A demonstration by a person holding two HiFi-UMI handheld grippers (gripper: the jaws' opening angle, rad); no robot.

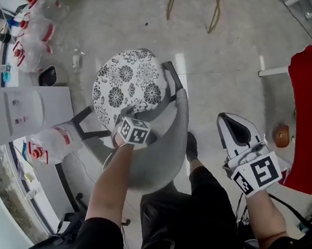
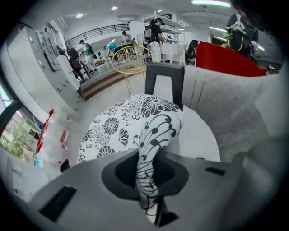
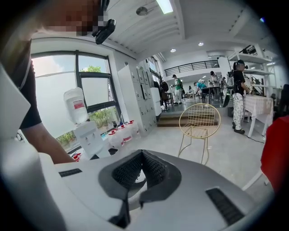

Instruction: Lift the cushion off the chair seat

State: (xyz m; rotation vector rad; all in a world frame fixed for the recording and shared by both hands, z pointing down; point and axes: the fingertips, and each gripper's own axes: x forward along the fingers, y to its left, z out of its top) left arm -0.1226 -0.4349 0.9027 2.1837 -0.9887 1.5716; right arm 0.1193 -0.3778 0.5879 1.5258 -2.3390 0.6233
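Left gripper [image 1: 127, 129] is pinching the cushion [image 1: 128, 85] right now. In the left gripper view its jaws are pressing together on a bunched fold of the black-and-white flower print [image 2: 145, 158]. That fold is the cushion's near edge, and it is rising steeply into the grip. The rest of the round cushion is fanning out away from the gripper, over the chair [image 1: 162, 154]. Pale bare seat [image 2: 201, 140] is showing just to the cushion's right. I cannot tell whether the far part is touching the seat.

Right gripper [image 1: 227, 121] is hanging well apart from the cushion, off to the chair's right over the floor. Its own view is showing the ribbed pads [image 3: 141, 155] meeting at the tips with nothing between them.

As for writing, there is not much to read. Each gripper is carrying a cube of black-and-white square markers. The bottles [image 1: 36, 26] by the window are wearing red labels, and so is the one on top of the dispenser [image 3: 88, 135]. All of that print is too small to make out.

A gold wire chair [image 3: 198, 122] is standing farther off on the floor.
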